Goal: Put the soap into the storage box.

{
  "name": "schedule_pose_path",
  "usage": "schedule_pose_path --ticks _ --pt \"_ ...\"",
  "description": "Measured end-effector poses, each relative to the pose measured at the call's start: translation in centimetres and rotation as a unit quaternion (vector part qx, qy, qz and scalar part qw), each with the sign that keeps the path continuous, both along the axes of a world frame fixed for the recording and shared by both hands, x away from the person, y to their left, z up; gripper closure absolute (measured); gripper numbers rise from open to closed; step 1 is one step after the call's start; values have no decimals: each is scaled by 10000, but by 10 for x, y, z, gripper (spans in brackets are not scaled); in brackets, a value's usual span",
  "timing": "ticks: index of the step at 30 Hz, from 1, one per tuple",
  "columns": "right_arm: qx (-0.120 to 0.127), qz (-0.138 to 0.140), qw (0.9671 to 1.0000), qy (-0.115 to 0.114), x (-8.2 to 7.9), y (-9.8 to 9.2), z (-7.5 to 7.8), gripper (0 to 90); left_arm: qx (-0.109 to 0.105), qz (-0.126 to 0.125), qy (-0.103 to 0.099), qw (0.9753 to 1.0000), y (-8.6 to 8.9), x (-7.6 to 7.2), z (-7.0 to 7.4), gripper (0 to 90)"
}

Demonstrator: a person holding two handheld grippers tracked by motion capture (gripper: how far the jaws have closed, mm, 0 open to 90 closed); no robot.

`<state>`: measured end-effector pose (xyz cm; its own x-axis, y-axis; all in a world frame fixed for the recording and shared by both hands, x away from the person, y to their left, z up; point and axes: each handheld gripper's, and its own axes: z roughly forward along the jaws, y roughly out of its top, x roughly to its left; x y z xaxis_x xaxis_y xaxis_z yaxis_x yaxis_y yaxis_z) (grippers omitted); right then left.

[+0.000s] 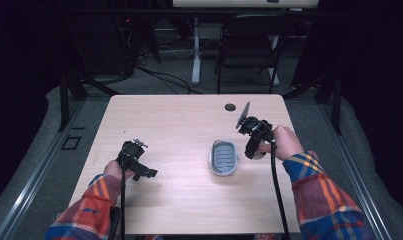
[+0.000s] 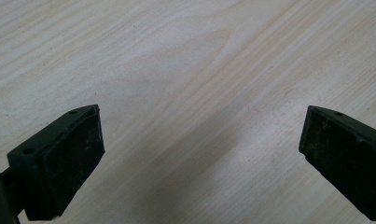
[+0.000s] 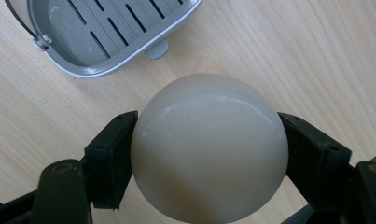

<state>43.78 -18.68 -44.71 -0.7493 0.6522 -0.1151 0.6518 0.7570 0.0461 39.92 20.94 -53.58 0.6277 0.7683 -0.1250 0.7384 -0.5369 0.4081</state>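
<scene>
Closest to the lens in the right gripper view sits a pale, off-white soap [image 3: 209, 149], rounded like a smooth dome, matte, with a faint lighter scuff arcing across its upper face. Both black jaws of the right gripper [image 3: 208, 154] press against its 2 sides, pinching it just above the wooden table [image 3: 316, 56]. Just beyond the soap lies a grey soap dish [image 3: 106, 32] with a slotted floor, a raised rim, a small foot at its edge and a thin wire handle on one end; soap and dish are near each other but apart.

From the high view, the right gripper [image 1: 253, 150] hangs beside the dish [image 1: 224, 157], on its right, held by the person's right hand [image 1: 285, 143], sleeve in plaid. The dish rests right of the table's middle.

Well apart on the left, the left gripper [image 1: 145, 172] is low over bare wood. Its 2 jaws [image 2: 202, 158] stand spread wide with nothing between them.
</scene>
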Motion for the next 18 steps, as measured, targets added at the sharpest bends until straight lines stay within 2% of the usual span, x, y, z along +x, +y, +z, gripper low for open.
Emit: schedule_pose_path --ticks 18 --pt "33 143 9999 -57 5 15 9 246 5 25 -9 10000 0 0 0 0"
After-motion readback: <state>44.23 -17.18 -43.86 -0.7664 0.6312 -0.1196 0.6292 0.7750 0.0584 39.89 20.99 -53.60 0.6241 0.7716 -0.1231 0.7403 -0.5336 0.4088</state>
